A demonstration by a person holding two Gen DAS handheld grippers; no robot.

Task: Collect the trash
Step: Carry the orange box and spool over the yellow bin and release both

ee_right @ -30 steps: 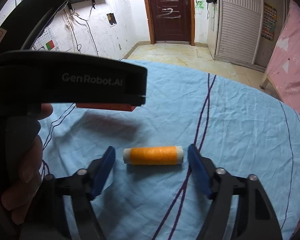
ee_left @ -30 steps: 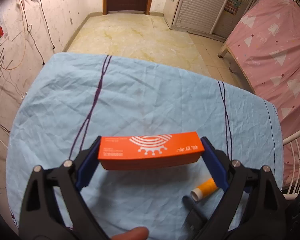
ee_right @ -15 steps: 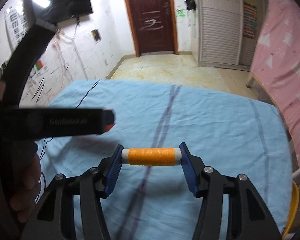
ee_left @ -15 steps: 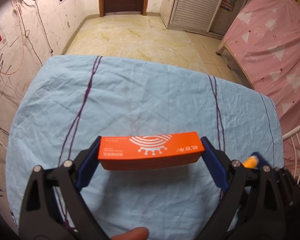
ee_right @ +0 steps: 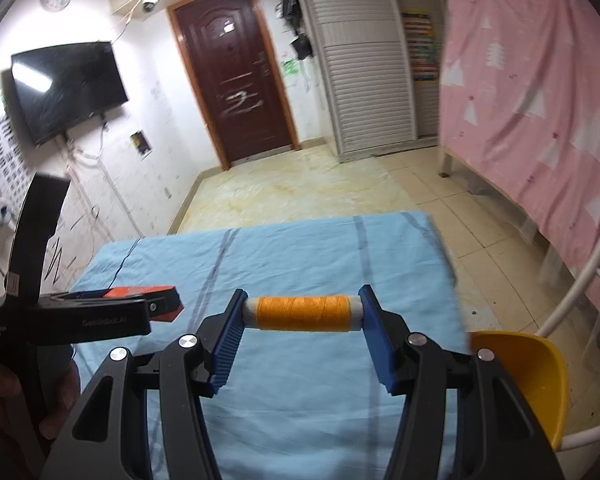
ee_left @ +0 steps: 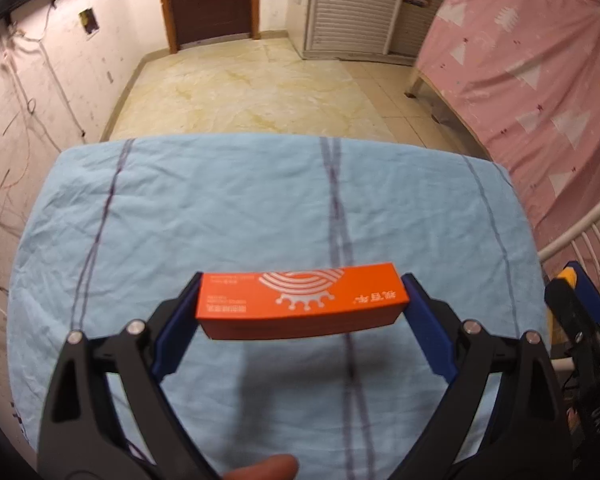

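Left gripper [ee_left: 302,304]: blue pads clamp the two short ends of the box; jaws stand wide around it. Seen from the right wrist view at 9 o'clock, side-on.
Box [ee_left: 300,300]: orange carton, white printed emblem on top, lifted clear of the table, lying level across the jaws.
Right gripper [ee_right: 302,314]: pads press both white ends of the spool; jaws at a middling gap.
Spool [ee_right: 303,313]: orange thread wound on a white core, held crosswise, off the table.
Table [ee_left: 220,216]: covered with a wrinkled light-blue cloth with dark stripes; bare under both held items.
Bin [ee_right: 528,376]: yellow rim at 4 o'clock of the right wrist view, just beside the right jaw, off the table's edge.
Hand [ee_right: 4,412]: grips the left gripper's handle, at 8 o'clock in the right wrist view.
Room: brown door [ee_right: 236,92] at 12 o'clock, pink sheet [ee_right: 532,100] at 2 o'clock, TV [ee_right: 66,86] at 10 o'clock.
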